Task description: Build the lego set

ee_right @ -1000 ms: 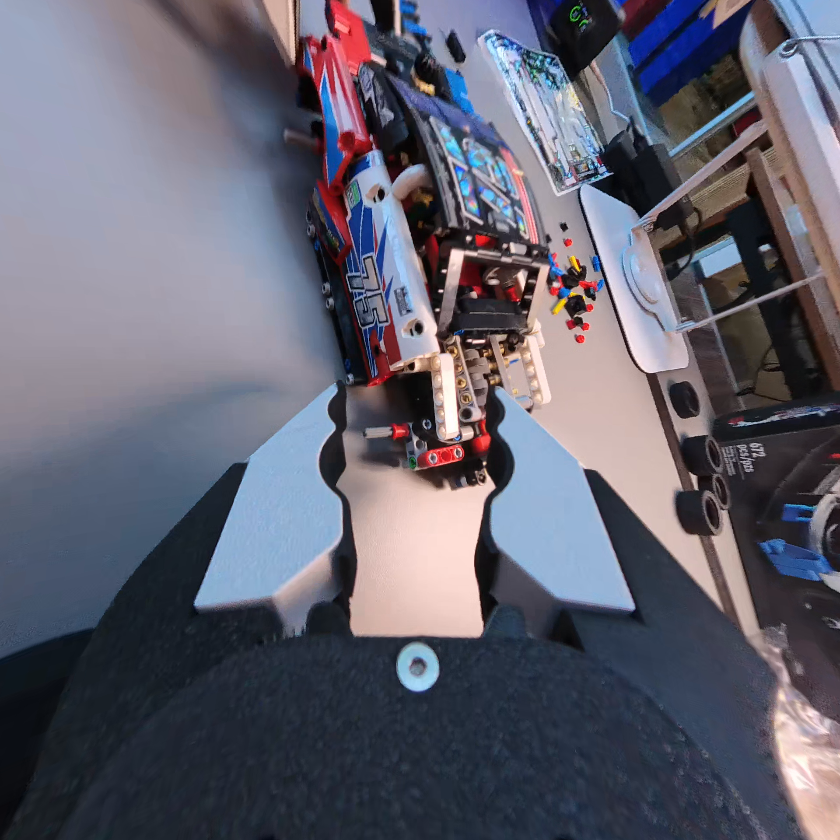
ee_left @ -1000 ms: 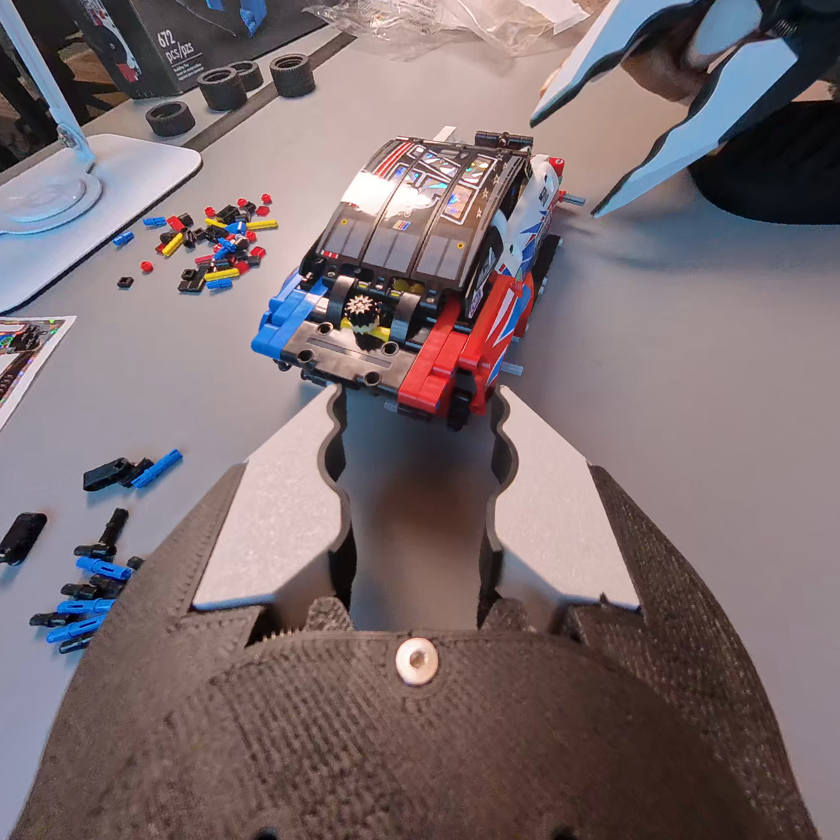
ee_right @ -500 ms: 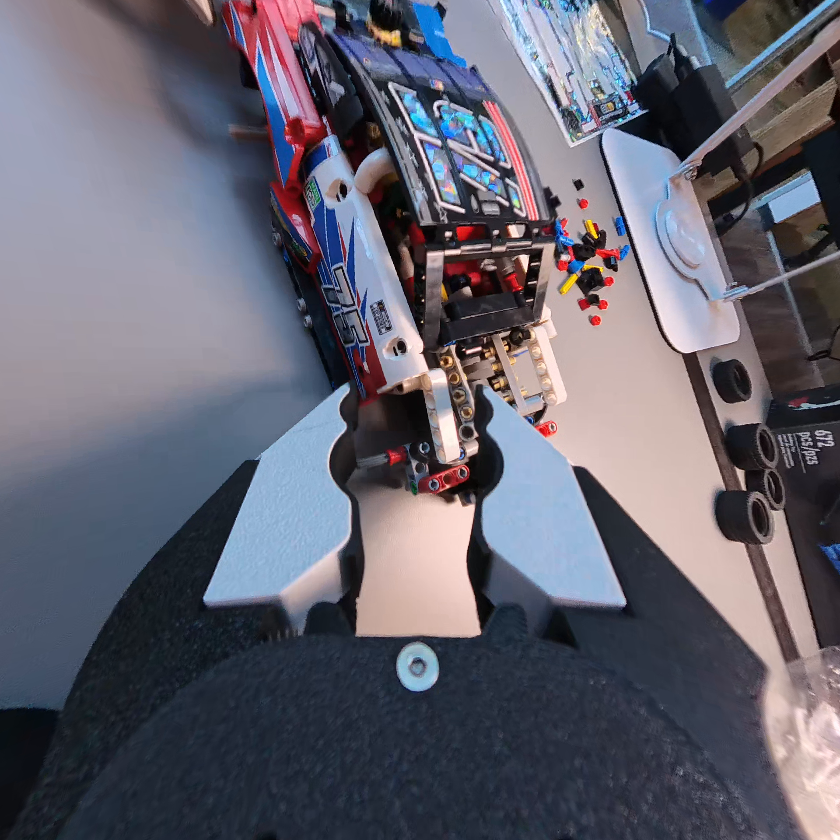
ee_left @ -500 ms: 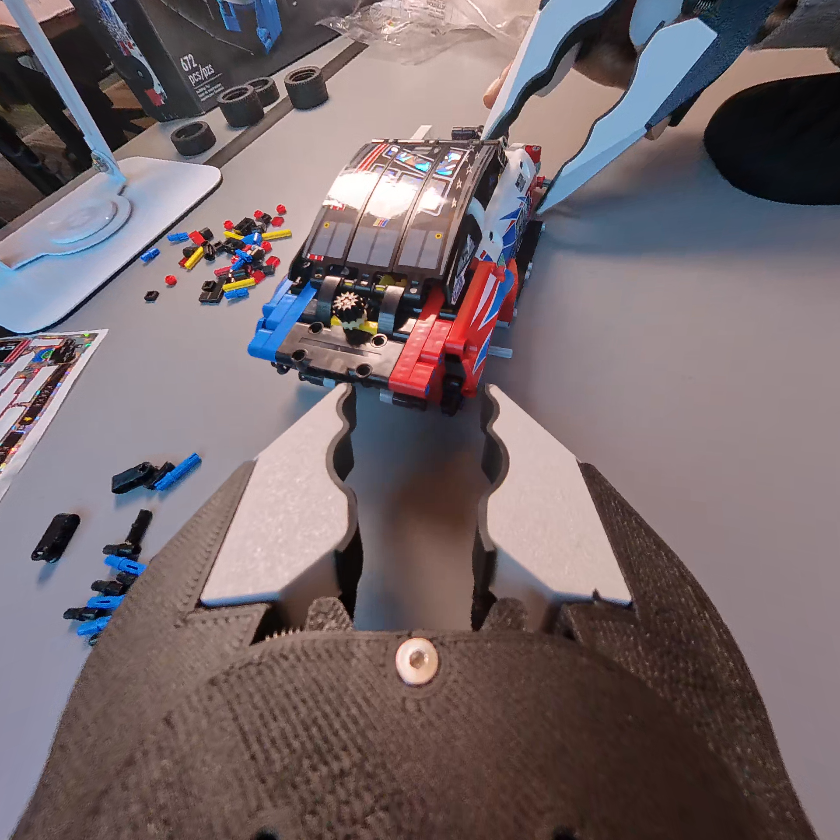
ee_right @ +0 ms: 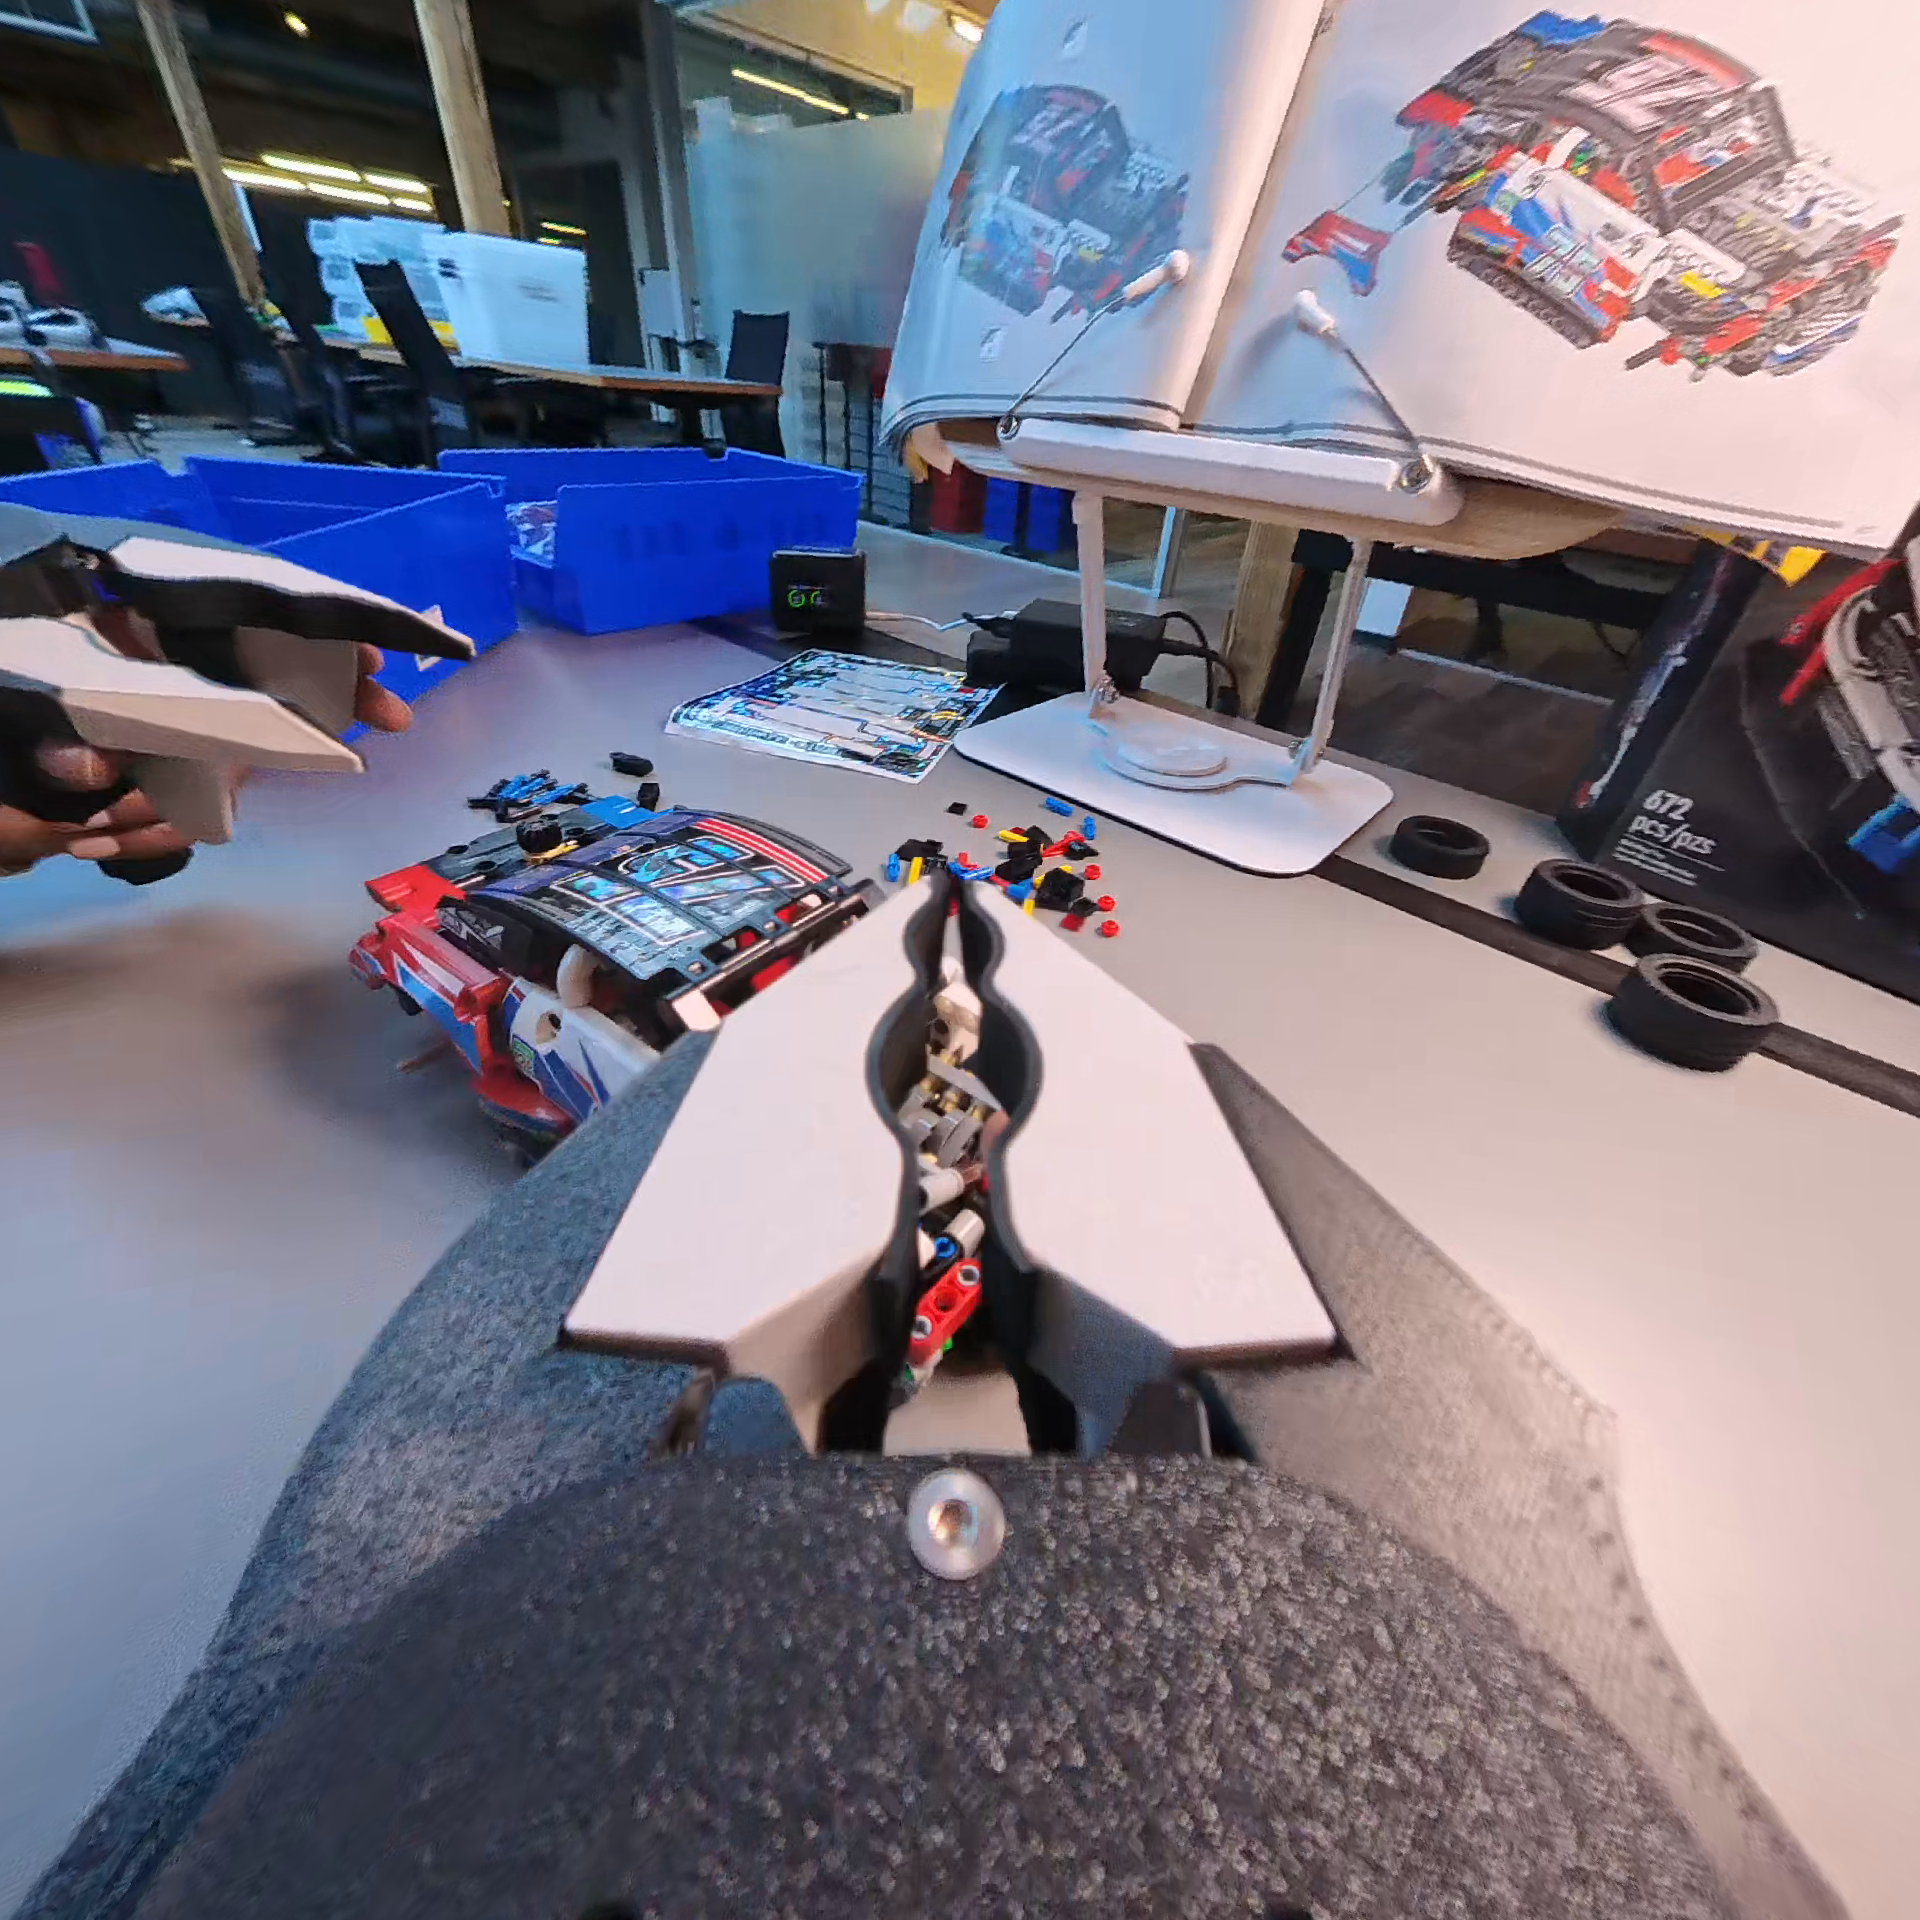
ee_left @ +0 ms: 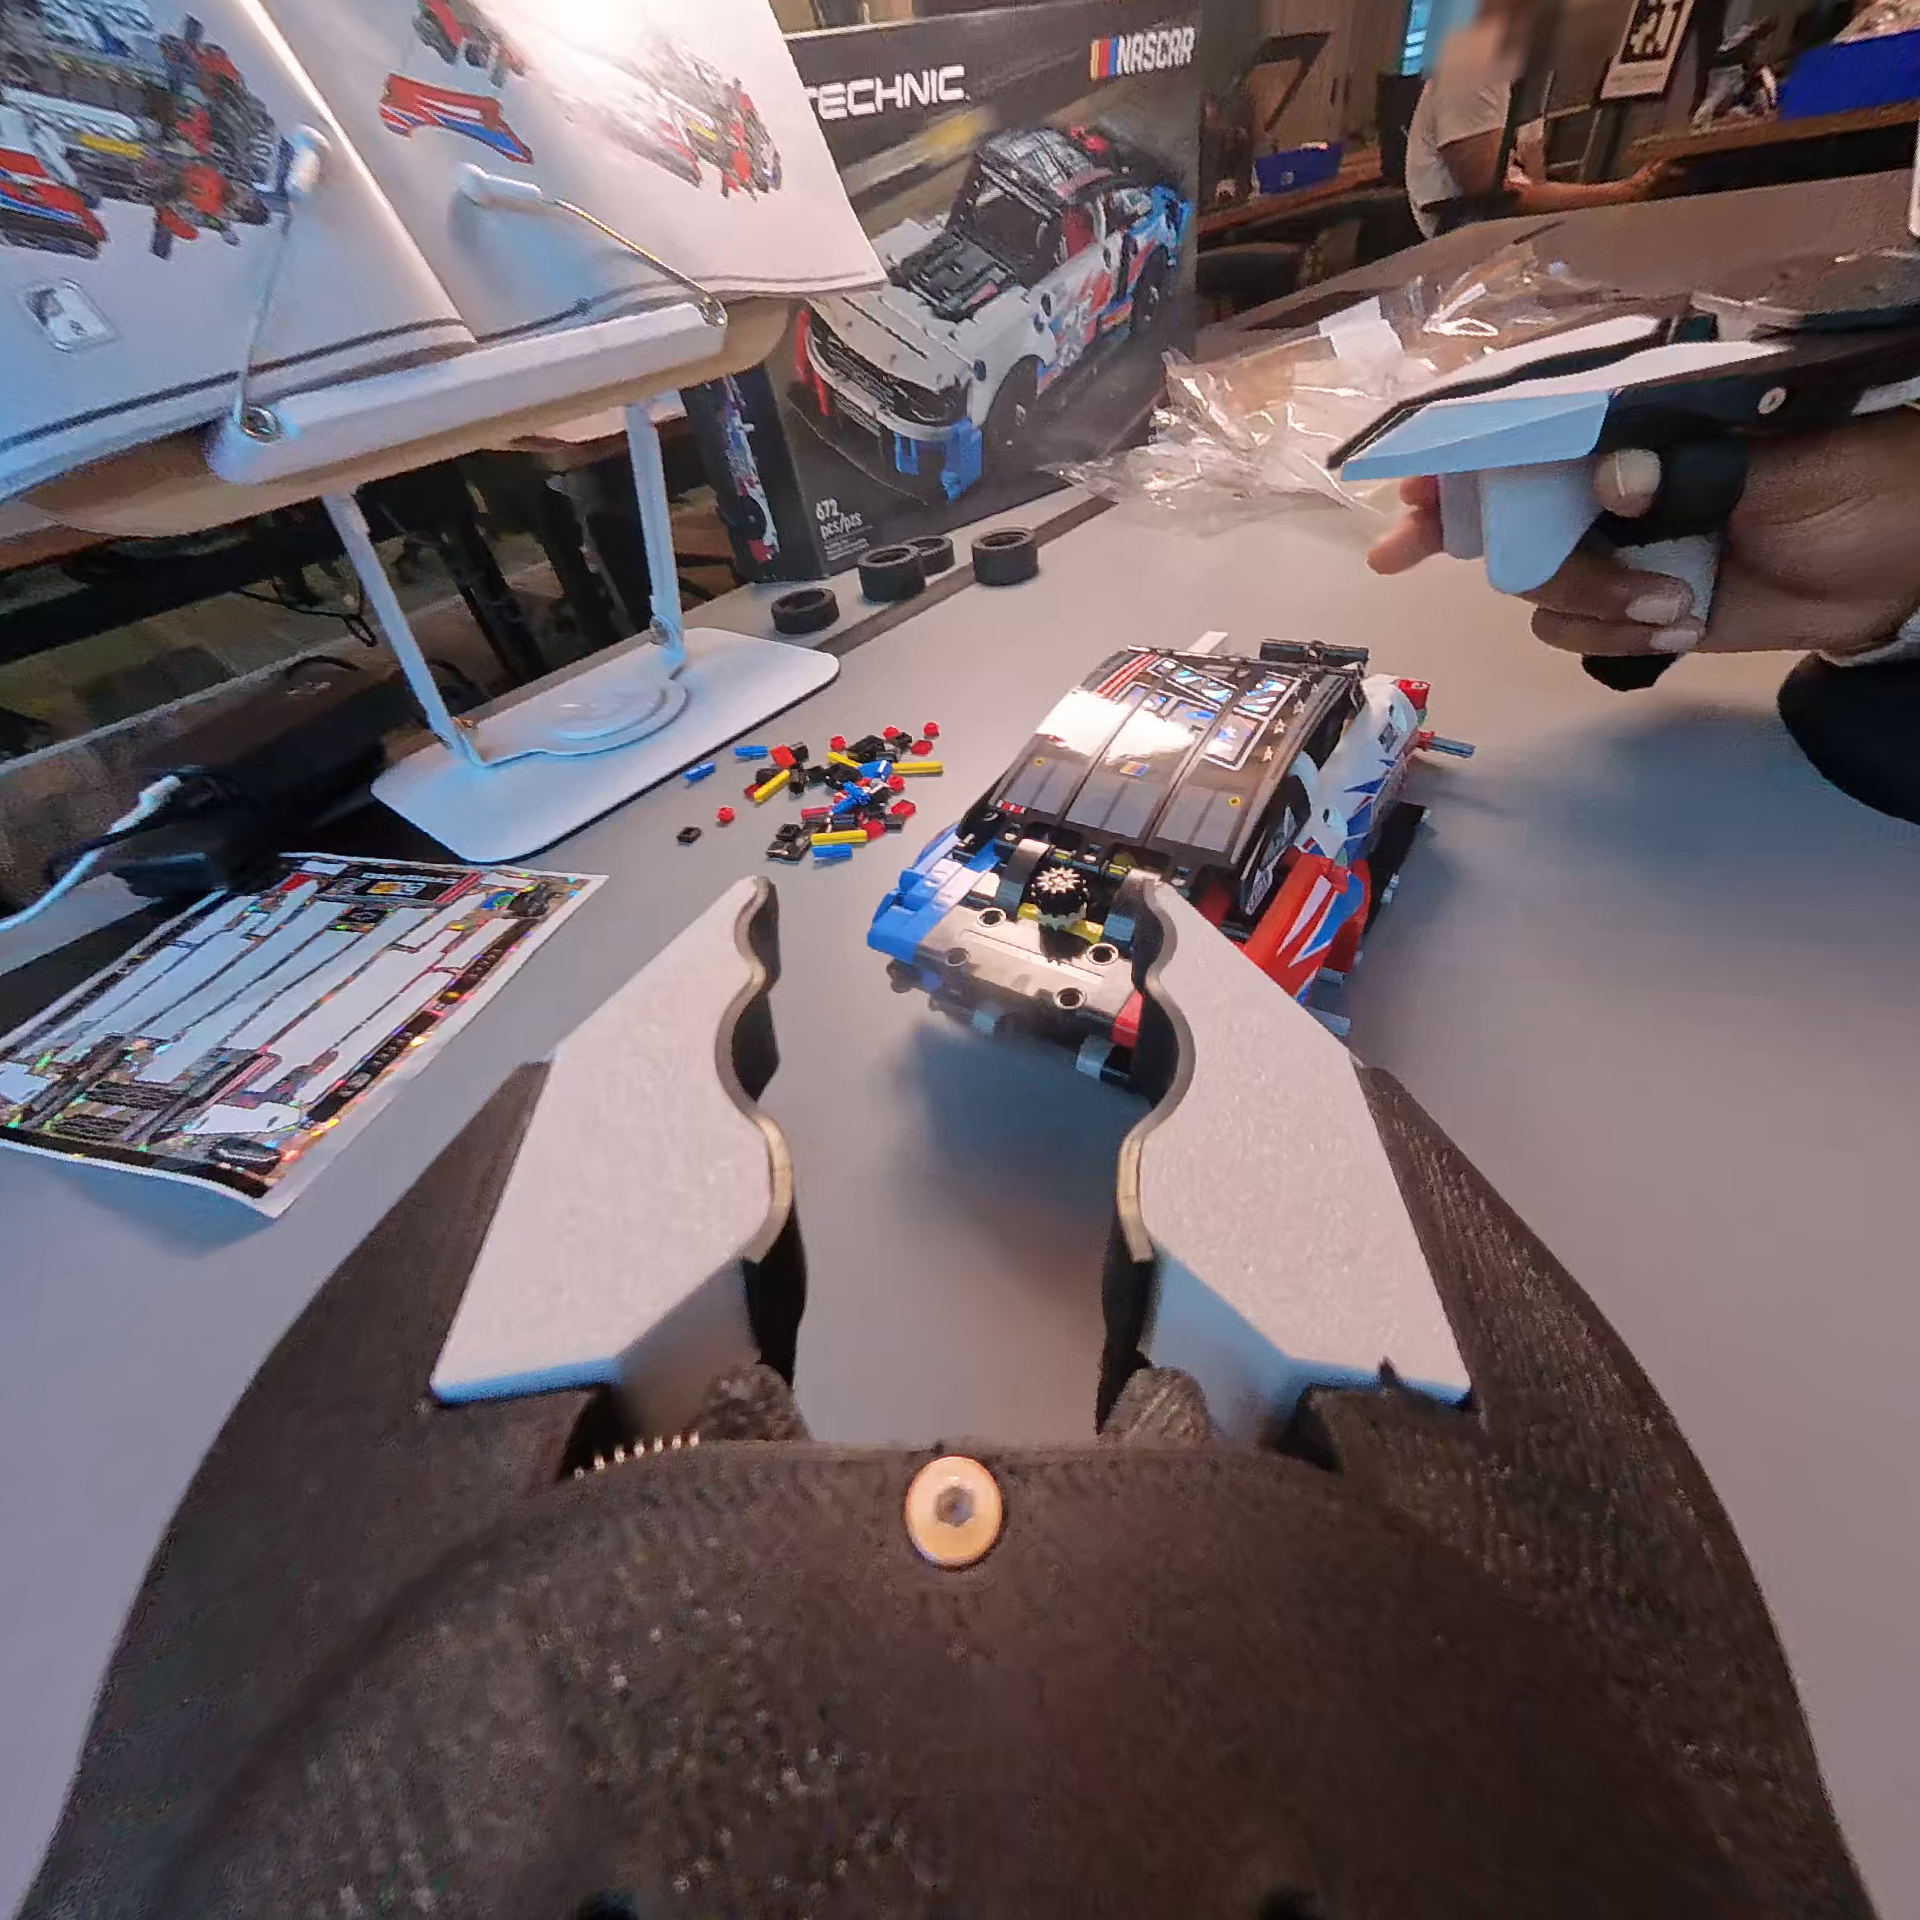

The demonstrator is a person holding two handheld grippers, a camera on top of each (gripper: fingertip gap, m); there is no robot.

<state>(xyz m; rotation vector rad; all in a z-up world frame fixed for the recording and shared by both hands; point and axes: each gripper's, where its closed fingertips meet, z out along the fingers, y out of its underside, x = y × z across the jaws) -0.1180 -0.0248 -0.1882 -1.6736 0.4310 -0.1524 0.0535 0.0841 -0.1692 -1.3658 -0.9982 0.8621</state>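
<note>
Left claw (ee_left: 956,904) wide open and empty, poised just short of the lego car (ee_left: 1174,769) mid-desk; right claw (ee_right: 948,894) pinched nearly shut, nothing visibly held, raised beyond it. Likely hazard: off-centre squeeze popping rear panels, or shoving car into loose pieces (ee_left: 831,790) toward far edge.

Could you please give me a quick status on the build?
Left tongs open, empty, just short of the car. Right tongs shut, empty, raised beside it. Car on the table, no wheels; tyres loose by the box. Nothing blocking.
</note>
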